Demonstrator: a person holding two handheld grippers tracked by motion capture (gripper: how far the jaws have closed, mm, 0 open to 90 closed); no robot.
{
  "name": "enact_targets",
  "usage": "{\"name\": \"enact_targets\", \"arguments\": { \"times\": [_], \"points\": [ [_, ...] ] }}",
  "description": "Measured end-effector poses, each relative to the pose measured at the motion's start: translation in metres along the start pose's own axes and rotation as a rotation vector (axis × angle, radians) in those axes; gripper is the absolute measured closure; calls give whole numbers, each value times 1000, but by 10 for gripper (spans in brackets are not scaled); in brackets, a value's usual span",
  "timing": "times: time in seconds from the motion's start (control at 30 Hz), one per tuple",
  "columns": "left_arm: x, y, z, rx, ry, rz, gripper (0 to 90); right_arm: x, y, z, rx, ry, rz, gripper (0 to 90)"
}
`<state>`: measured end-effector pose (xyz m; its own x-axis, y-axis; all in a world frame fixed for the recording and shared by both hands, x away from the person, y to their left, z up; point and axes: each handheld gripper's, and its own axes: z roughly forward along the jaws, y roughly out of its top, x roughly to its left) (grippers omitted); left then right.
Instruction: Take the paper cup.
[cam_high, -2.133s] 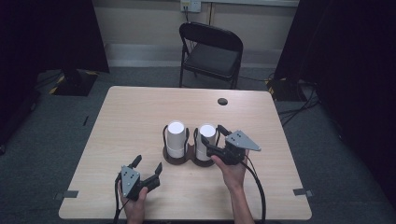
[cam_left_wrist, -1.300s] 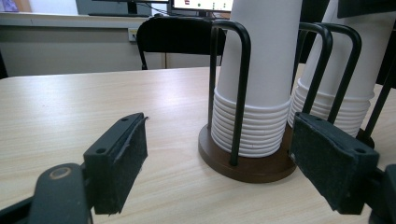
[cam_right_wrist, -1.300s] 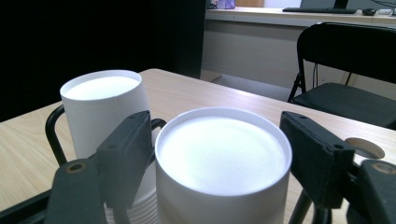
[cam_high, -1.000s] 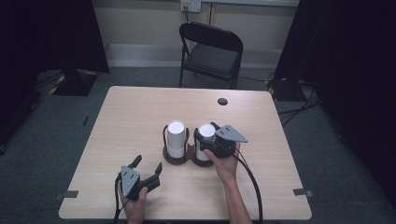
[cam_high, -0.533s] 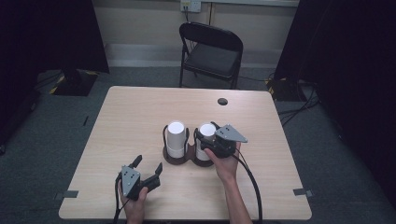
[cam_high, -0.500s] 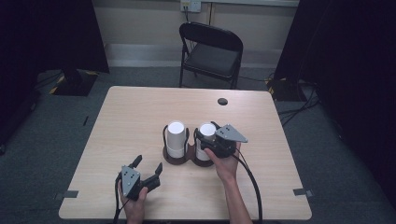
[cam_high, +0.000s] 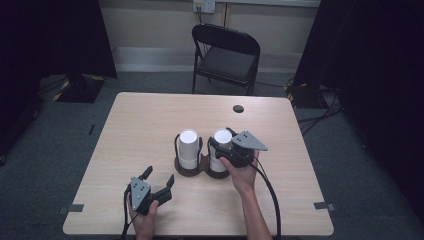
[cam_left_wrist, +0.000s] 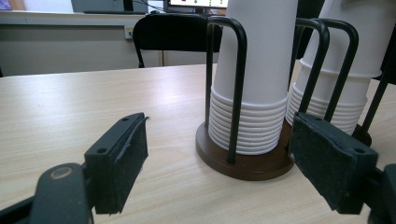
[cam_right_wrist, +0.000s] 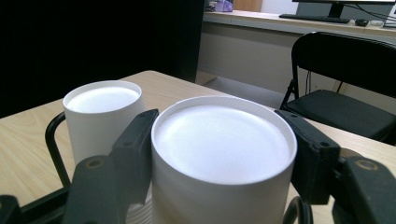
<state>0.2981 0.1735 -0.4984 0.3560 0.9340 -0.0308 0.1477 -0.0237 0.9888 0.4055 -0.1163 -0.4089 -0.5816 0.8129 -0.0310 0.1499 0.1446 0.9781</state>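
Two stacks of upturned white paper cups stand in a brown-based holder (cam_high: 189, 170) with black wire loops, at the middle of the table. My right gripper (cam_high: 220, 145) reaches in from the right, and its jaws press both sides of the top cup (cam_right_wrist: 224, 140) of the right stack (cam_high: 221, 136). The left stack (cam_high: 188, 144) stands free beside it, also seen as the farther cup (cam_right_wrist: 102, 100). My left gripper (cam_high: 159, 175) rests open near the table's front left, nothing between its pads (cam_left_wrist: 119, 154). It faces the left stack (cam_left_wrist: 252, 70) and the holder's base (cam_left_wrist: 243, 163).
A black folding chair (cam_high: 227, 50) stands beyond the table's far edge. A small dark round spot (cam_high: 238, 108) lies at the back right of the wooden table (cam_high: 125, 130). The right gripper's cable (cam_high: 270, 195) trails toward the front edge.
About two seconds ago my right gripper was slightly right of the right stack; it has moved left onto the top cup and held still since. The left gripper has not moved.
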Motion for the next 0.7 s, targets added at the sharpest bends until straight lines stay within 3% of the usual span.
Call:
{"name": "enact_targets", "arguments": {
  "times": [0.33,0.7],
  "points": [
    [0,0,0,4,-8,6,197,-5,8,-3,-22,6,46,338],
    [0,0,0,5,-9,6,197,-5,18,-8,-36,9,41,339]
  ]
}}
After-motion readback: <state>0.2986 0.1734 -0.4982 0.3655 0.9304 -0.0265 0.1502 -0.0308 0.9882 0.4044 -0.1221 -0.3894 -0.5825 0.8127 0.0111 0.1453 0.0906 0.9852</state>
